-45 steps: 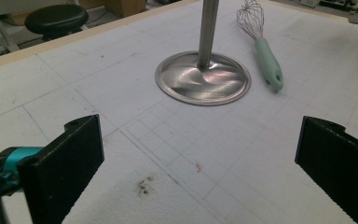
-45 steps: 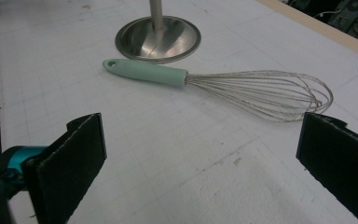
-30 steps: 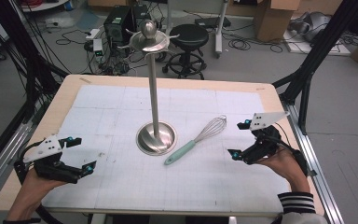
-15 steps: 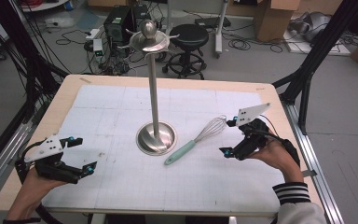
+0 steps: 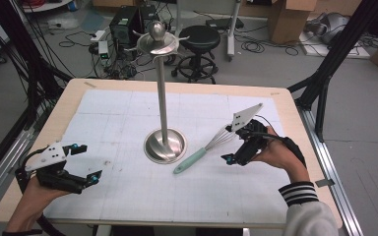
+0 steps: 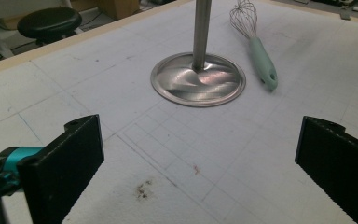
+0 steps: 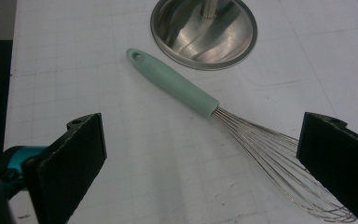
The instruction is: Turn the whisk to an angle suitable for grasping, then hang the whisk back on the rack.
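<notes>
Just right of the whisk (image 5: pixel 203 151), the right gripper (image 5: pixel 238 147) is held spread and empty; the left gripper (image 5: pixel 81 162) is likewise spread, near left.

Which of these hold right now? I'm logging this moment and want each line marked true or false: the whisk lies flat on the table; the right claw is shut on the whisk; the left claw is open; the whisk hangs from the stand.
1. The whisk lies flat on the table: true.
2. The right claw is shut on the whisk: false, it is open, its jaws apart above the whisk.
3. The left claw is open: true.
4. The whisk hangs from the stand: false, it lies beside the stand's base.
</notes>
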A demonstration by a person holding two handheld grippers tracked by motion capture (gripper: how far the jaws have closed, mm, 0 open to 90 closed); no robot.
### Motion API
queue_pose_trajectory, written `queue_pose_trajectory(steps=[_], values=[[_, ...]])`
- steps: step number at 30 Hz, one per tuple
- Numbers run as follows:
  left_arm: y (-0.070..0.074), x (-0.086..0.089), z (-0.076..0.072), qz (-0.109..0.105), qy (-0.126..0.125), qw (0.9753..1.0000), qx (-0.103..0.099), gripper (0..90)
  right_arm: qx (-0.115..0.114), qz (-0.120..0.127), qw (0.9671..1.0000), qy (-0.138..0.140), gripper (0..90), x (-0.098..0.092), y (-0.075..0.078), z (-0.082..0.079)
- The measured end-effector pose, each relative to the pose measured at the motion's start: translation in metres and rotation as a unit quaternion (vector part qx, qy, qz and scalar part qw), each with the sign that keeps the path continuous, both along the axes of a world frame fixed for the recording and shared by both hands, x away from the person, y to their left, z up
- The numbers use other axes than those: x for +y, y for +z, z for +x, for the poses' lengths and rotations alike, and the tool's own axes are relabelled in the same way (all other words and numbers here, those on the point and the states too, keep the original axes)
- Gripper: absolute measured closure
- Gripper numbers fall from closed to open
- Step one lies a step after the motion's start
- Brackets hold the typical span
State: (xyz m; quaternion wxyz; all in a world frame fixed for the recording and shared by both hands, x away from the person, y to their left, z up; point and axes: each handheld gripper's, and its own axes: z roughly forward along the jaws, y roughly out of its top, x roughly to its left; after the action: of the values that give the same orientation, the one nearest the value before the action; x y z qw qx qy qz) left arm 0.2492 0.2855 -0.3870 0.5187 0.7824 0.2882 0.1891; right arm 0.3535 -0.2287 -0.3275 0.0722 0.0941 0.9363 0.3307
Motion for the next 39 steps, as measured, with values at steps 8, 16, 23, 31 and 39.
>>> queue_pose_trajectory(steps=[8,16,23,31,39], values=[[-0.001,-0.001,0.000,0.002,-0.003,1.0000,0.001,1.7,0.011,-0.014,0.9998,0.013,0.5,0.008,-0.007,0.007],[0.000,-0.001,0.000,0.000,-0.008,1.0000,0.003,1.7,0.014,-0.018,0.9994,0.026,0.4,0.019,-0.004,0.012],[0.000,-0.002,0.000,0.001,-0.007,1.0000,0.004,1.7,0.016,-0.028,0.9989,0.033,0.5,0.024,-0.007,0.014],[0.000,-0.001,0.001,-0.001,-0.008,1.0000,0.003,1.7,0.018,-0.039,0.9981,0.043,0.5,0.033,-0.012,0.017],[-0.001,-0.001,0.001,-0.005,-0.011,0.9999,0.005,1.7,0.019,-0.068,0.9959,0.058,0.5,0.045,-0.021,0.026]])
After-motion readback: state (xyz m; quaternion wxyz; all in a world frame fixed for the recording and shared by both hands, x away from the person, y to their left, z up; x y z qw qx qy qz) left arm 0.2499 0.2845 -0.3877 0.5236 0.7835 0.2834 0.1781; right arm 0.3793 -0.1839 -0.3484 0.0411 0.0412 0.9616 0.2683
